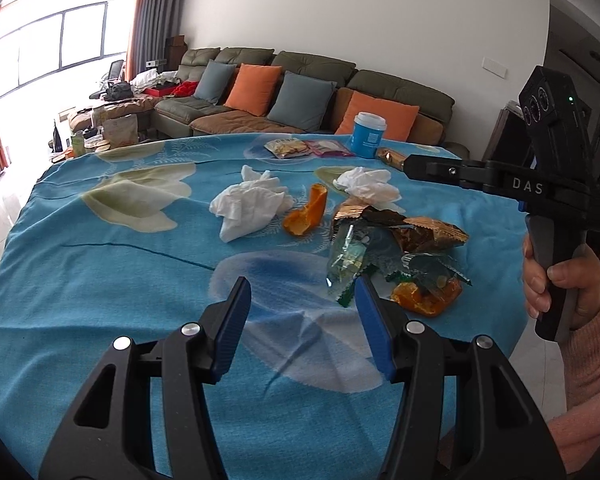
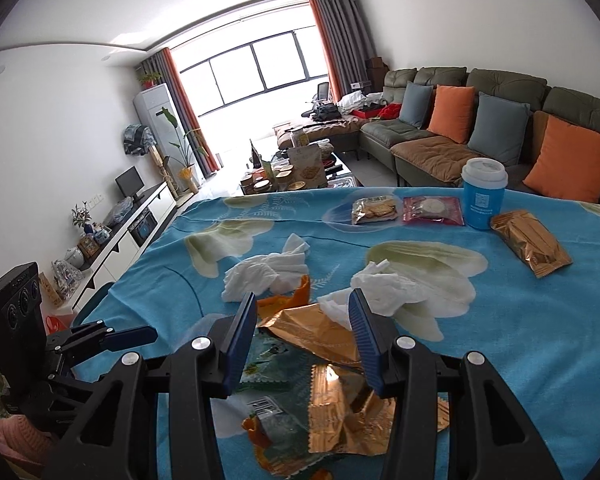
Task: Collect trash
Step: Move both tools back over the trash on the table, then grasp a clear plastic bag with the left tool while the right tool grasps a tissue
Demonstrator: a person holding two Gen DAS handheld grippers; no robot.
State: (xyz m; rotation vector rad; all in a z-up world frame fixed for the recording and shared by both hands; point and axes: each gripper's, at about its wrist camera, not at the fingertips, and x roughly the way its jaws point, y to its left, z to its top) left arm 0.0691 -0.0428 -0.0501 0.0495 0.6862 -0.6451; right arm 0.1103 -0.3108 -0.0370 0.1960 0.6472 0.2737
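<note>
Left wrist view: we hold the left gripper (image 1: 302, 292) angled down over the near part of the blue flowered tablecloth (image 1: 100, 272), its blue pads apart with only cloth showing between them. To the right, our right hand (image 1: 560, 284) in a pink sleeve grips the handle of the right gripper (image 2: 302, 310), which reaches in from the right side of the table. In the right wrist view its jaws also stand apart, hovering above the litter with nothing pinched.

The trash sits around the table's middle. Nearest lie crumpled clear and green wrappers (image 1: 352, 256) over a piece of orange peel (image 1: 424, 298), then torn gold foil wrappers (image 2: 332, 332). Beyond them a second curl of orange peel (image 1: 306, 212) lies between two crumpled white tissues (image 1: 252, 204), one left and one right. Along the far edge sit two sealed snack packets (image 2: 374, 210), a blue cup (image 2: 482, 194) with a white lid and a gold snack pack (image 2: 530, 248).
</note>
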